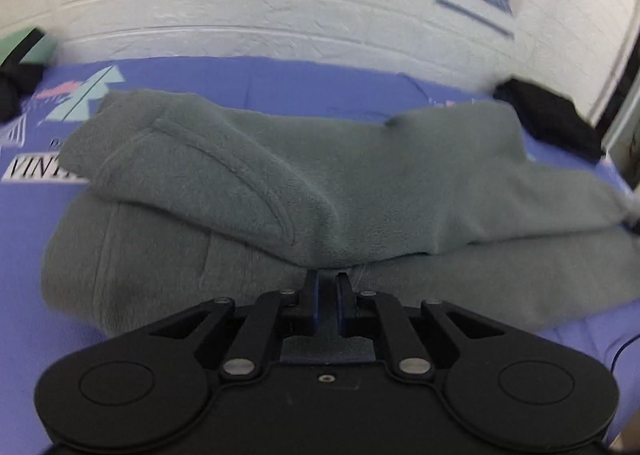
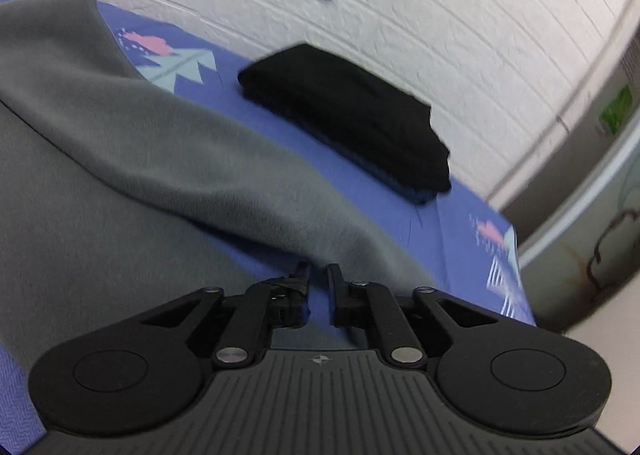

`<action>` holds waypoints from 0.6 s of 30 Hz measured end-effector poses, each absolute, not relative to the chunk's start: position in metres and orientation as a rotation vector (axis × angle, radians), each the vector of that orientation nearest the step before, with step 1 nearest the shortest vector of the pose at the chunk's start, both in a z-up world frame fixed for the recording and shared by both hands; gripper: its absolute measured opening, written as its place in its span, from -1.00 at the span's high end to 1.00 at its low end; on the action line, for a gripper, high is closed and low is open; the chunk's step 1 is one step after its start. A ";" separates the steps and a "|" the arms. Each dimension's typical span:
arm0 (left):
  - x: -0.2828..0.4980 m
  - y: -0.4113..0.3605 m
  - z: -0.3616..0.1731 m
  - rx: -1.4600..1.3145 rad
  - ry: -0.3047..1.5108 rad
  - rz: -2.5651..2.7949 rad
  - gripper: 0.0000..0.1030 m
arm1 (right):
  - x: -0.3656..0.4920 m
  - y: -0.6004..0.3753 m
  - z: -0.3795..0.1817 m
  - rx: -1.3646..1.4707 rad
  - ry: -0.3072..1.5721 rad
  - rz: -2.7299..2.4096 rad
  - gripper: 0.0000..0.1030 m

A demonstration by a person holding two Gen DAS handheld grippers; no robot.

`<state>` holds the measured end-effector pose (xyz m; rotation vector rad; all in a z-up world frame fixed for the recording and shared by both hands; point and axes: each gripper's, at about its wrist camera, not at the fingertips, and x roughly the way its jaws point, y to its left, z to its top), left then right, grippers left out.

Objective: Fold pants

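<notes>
Grey fleece pants [image 1: 360,183] lie left-to-right on the far side of our 2 grippers, left gripper [image 1: 327,283] and right gripper [image 2: 318,275] each pinching its near edge.

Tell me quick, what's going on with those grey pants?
Left gripper and right gripper both pinching grey pants, top layer lifted. Black folded clothes lie clear beside.

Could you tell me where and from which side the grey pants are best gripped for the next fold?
Probably the near edge of the folded-over top layer of the grey pants, approached low from the front. That layer sits raised above the lower one, leaving a lip. The left gripper and right gripper already sit at that edge, jaws narrowly apart.
</notes>
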<state>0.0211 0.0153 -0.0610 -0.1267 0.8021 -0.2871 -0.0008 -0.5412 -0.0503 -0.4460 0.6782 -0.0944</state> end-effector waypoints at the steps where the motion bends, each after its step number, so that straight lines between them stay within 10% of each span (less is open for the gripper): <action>1: 0.020 0.020 -0.058 -0.161 0.803 -0.277 0.74 | -0.004 -0.543 -0.049 -0.414 0.677 -0.116 0.08; 3: 0.015 0.029 -0.050 -0.214 0.777 -0.246 -0.49 | -0.016 -0.547 -0.045 -0.333 0.654 -0.142 -0.48; 4: 0.011 0.035 -0.046 -0.228 0.754 -0.219 -0.68 | -0.026 -0.549 -0.043 -0.282 0.634 -0.162 -0.69; 18: 0.019 0.061 -0.053 -0.511 0.703 -0.033 -1.00 | -0.018 -0.577 -0.028 0.310 0.573 -0.191 -1.00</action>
